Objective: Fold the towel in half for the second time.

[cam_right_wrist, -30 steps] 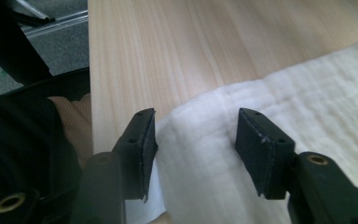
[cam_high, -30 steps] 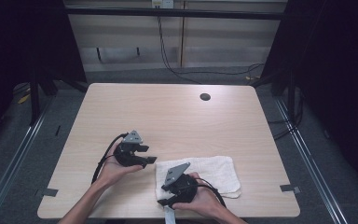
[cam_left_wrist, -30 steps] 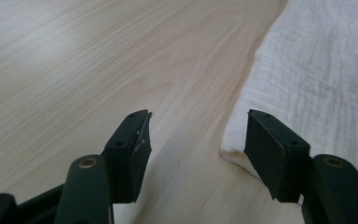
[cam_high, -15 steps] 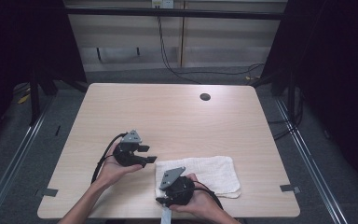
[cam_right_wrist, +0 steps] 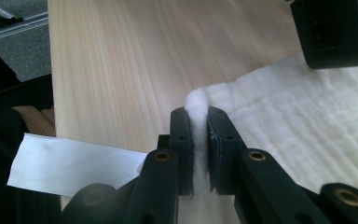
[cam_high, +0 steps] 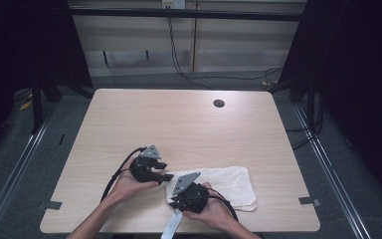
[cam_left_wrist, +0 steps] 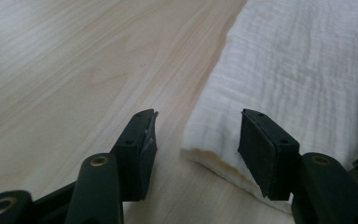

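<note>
A folded white towel lies near the front of the wooden table. My right gripper is shut on the towel's near left corner; in the right gripper view the cloth bulges up between the closed pads. My left gripper stands open at the towel's left edge. In the left gripper view its fingers straddle a corner of the towel, with the right pad over the cloth and the left pad over bare wood.
A dark round hole sits at the table's far side. A white paper strip hangs at the front edge. Cables run on the floor behind the table.
My right gripper has slid left and toward the front edge, to the towel's near left corner. The left gripper has stayed almost still.
</note>
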Demonstrator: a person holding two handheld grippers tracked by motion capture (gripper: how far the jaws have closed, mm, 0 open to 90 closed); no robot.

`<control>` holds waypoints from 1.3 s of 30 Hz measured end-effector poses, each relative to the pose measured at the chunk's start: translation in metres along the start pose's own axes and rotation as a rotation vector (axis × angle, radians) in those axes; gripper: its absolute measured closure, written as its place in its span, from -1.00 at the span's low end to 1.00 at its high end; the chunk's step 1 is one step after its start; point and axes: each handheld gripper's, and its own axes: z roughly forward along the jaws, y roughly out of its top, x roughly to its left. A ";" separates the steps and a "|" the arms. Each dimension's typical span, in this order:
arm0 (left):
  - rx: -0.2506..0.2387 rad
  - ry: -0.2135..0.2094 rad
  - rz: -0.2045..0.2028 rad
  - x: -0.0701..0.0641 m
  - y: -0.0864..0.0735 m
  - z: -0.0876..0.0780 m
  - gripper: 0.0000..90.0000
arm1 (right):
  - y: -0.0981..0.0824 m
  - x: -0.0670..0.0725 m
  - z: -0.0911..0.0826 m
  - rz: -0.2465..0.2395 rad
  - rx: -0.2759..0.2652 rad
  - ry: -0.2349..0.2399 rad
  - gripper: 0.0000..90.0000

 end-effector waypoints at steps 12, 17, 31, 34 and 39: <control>0.036 0.007 -0.017 -0.001 0.000 0.009 0.17 | -0.003 -0.003 -0.001 0.033 -0.017 0.022 0.82; 0.031 0.007 0.022 -0.007 -0.003 0.008 0.42 | -0.003 -0.004 -0.001 0.039 -0.020 0.020 0.82; 0.029 -0.068 -0.013 -0.007 -0.005 0.005 0.87 | -0.004 -0.003 0.001 0.029 -0.041 0.039 0.83; 0.003 -0.082 -0.028 -0.006 -0.004 0.002 0.88 | -0.003 -0.002 0.000 0.035 -0.048 0.056 0.84; -0.025 -0.092 -0.055 -0.006 -0.001 -0.003 0.87 | 0.003 0.000 -0.008 0.054 -0.093 0.066 0.84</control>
